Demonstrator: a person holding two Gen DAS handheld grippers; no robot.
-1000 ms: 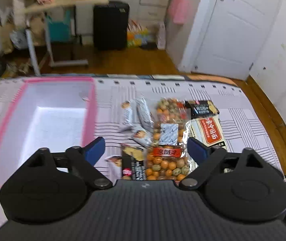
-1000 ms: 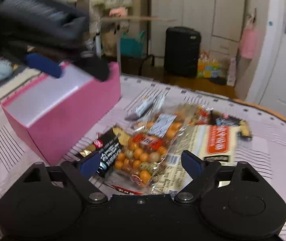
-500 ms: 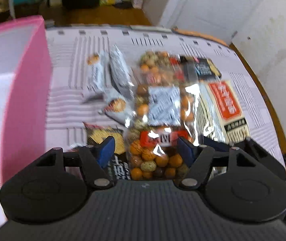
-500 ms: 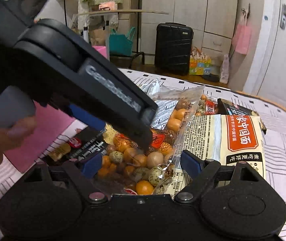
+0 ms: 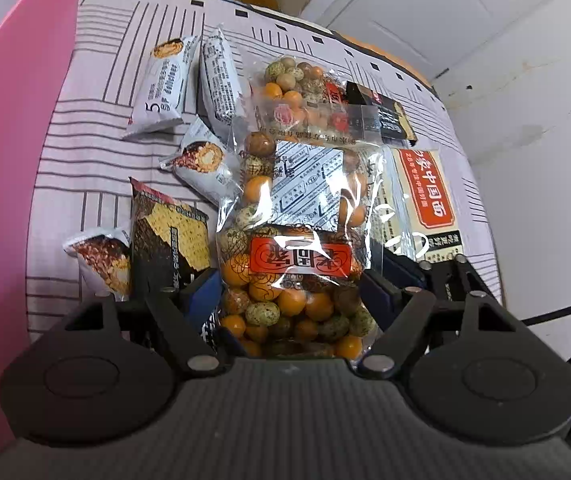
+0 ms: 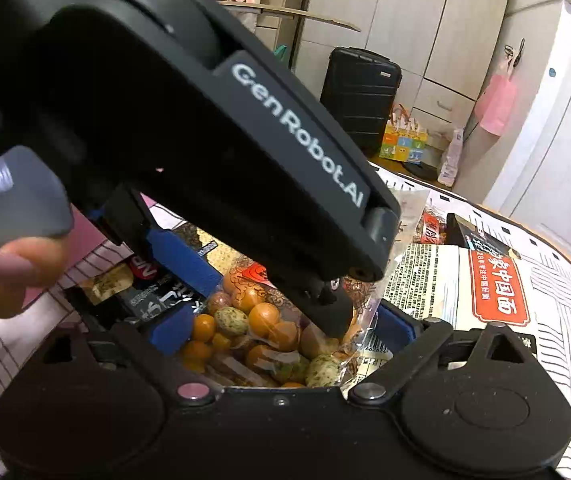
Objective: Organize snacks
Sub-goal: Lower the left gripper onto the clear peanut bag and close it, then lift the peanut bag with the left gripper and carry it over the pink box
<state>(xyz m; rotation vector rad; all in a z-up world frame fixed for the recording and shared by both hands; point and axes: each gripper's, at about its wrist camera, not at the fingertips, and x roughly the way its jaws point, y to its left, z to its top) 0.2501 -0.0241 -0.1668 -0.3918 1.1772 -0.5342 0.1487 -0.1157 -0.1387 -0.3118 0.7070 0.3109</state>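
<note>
Evidently we have both tongs crowding the same clear bag of coated nuts (image 5: 291,240), which lies flat on the striped bed cover (image 5: 85,152) in the middle of the snack pile. Our left tongs (image 5: 291,292) straddle its near end, one blue pad on either flank, and the jaws are opening; from the left wrist view we cannot see the pads pressing the plastic, so we read them as spread around the bag, not clamped. Our right tongs (image 6: 281,330) sit at the same end with the nuts between their pads, jaws also opening and standing wide, gripping nothing that we can make out.

We judge the pairing is deliberate: the bag is slack and heavy with loose nuts, so one pair of tongs would let it sag.

The bag's long axis runs away from us, in line with the left tongs, its red label (image 5: 299,258) reading upside down and its far end reaching a second, smaller nut bag (image 5: 297,92). A noodle packet (image 5: 425,196) lies just beside it on the right, a black cracker packet (image 5: 169,236) on the left, with small white bars (image 5: 165,84) further off. The pink box (image 5: 17,160), likely where the snacks go, stands at the left edge.
</note>
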